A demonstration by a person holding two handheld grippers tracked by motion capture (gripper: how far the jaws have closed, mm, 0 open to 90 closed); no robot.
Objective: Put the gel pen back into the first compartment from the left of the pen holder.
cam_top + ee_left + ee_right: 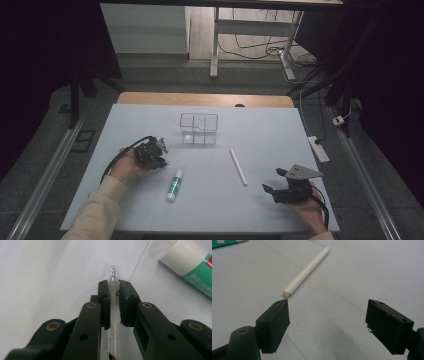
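The clear plastic pen runs lengthwise along the left gripper, its tip pointing straight ahead past the jaw ends, over the pale table. It is see-through with a frosted grip section (the tip tapers to a small clear nib). The pads are clamped on that grip section. A glue stick lies near. The right gripper stands wide apart, empty, near a white paper-wrapped stick.

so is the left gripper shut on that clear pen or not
Shut on it. In the left gripper view the left gripper has both jaws pressed against the clear pen, whose tip pokes out past them.
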